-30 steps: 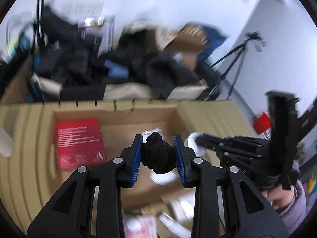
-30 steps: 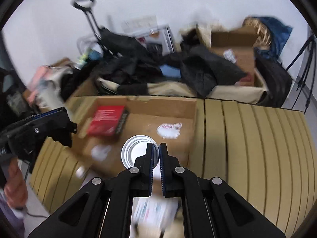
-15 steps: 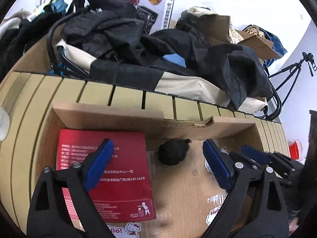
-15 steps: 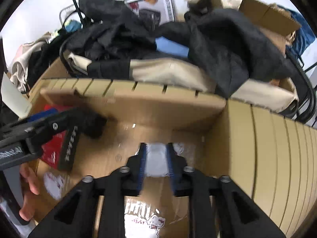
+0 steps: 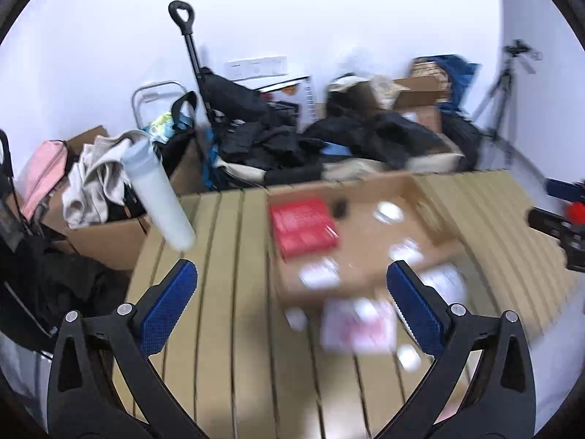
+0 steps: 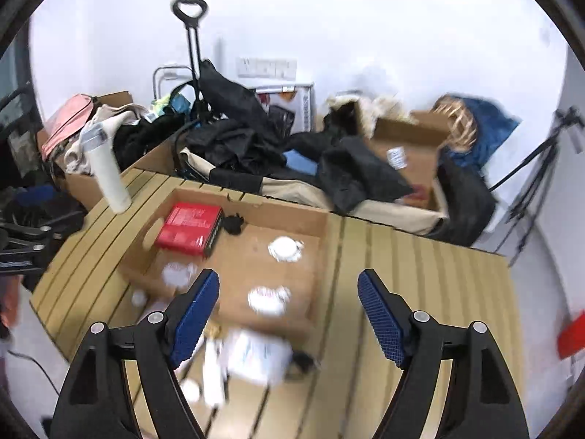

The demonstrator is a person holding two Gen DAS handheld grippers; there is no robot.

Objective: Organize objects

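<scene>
- Jaws of both tools stand wide apart with nothing between them: left gripper (image 5: 292, 300) above the slatted table (image 5: 226, 329), right gripper (image 6: 289, 311) above the near edge of the cardboard box (image 6: 285, 216)
- Cardboard box: shallow, open-topped, lying on the slatted table; hand-hole cut in its left wall
- Red box (image 6: 190, 228): lying flat in the far-left corner of the cardboard box
- Black bundle (image 6: 233, 224): small, dark, resting on the box floor just right of the red box, near the far wall
- White round item (image 6: 285, 248): on the box floor, right of the black bundle and apart from it
- Loose items (image 6: 256, 360): pale packets, blurred, lying on the table outside the box's near wall; kind not discernible
- White bottle (image 6: 108, 177): upright at the table's far-left corner
- Background: heap of dark clothing (image 6: 248, 139) and further cartons behind the table; tripod (image 5: 502, 91) at right
</scene>
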